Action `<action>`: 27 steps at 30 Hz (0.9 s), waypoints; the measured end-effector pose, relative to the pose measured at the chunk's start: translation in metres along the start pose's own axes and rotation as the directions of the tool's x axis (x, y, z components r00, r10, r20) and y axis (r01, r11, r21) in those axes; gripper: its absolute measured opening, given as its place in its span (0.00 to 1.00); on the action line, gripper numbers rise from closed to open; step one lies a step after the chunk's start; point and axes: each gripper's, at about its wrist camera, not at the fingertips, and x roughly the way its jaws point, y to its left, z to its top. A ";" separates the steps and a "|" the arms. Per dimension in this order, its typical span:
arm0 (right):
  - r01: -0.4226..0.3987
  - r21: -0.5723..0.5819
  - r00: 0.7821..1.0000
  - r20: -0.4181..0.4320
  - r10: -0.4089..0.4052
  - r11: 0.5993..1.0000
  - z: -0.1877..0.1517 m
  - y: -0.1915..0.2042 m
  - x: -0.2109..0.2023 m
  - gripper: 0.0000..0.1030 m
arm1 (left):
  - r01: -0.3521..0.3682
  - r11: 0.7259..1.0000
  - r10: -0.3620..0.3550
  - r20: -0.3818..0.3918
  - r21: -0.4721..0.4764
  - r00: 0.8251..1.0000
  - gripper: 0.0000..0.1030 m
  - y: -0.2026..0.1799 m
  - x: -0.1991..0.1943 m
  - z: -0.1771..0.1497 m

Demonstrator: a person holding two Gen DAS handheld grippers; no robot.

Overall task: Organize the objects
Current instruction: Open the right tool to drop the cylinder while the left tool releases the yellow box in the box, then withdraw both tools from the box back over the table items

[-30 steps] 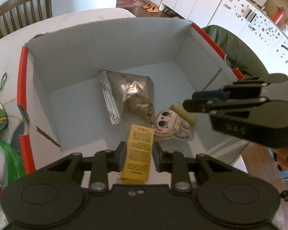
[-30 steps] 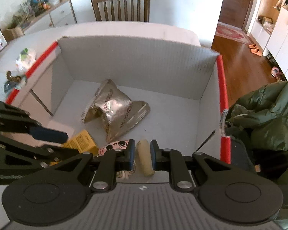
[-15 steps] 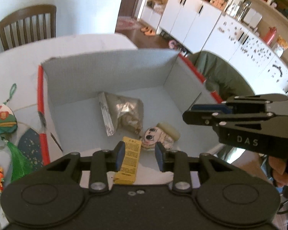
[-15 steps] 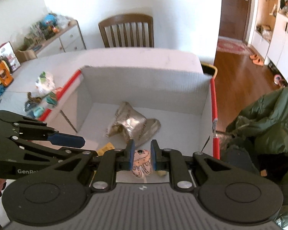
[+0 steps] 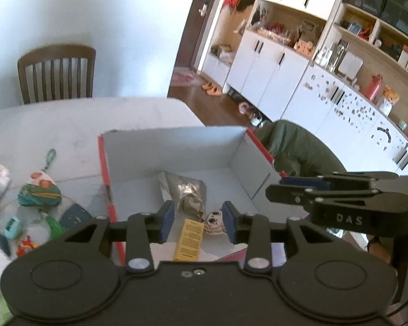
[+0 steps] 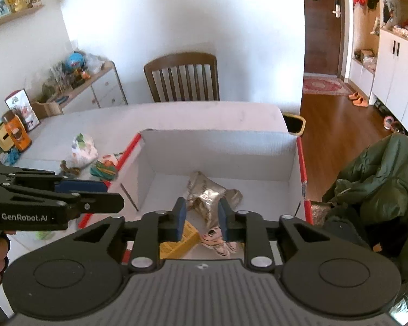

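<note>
A white cardboard box [image 6: 220, 146] with red-taped edges sits on the pale table [image 6: 176, 114]. Inside it lie a crumpled silver foil bag [image 6: 206, 193] near the middle, a yellow packet [image 5: 189, 240] toward the near wall, and a small cartoon-face plush [image 5: 213, 218] just beside the packet, on its right. The left gripper [image 5: 197, 224] hangs above the near edge of the box with its jaws apart and nothing between them. The right gripper [image 6: 200, 221] is held likewise above the box, its jaws parted and empty, the foil bag and plush showing through the gap. On the table left of the box are scattered trinkets: a green and orange pouch with a tassel [image 5: 39, 193], a floral plastic bag [image 6: 83, 149] and other small items. A wooden chair [image 6: 182, 77] stands at the far side of the table, and a dark green jacket [image 6: 375, 187] is heaped to the right of the box.
</note>
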 end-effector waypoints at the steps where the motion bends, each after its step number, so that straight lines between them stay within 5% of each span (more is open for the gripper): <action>1: 0.005 0.000 1.000 0.006 -0.005 1.000 -0.001 0.004 -0.002 0.35 | -0.004 1.000 0.004 0.015 -0.004 1.000 0.51 0.003 -0.005 -0.001; 4: -0.005 0.022 1.000 0.018 0.004 1.000 -0.003 0.016 -0.008 0.47 | -0.013 1.000 0.013 0.034 -0.008 0.999 0.52 0.015 -0.019 -0.004; 12: -0.020 0.039 0.999 0.032 0.018 0.999 -0.007 0.058 -0.012 0.63 | -0.060 0.998 0.061 0.078 -0.012 0.995 0.63 0.053 -0.061 -0.015; 27: -0.111 0.028 0.992 0.064 0.109 0.993 0.000 0.148 0.002 0.83 | -0.159 0.986 0.163 0.119 -0.043 0.979 0.89 0.142 -0.117 -0.030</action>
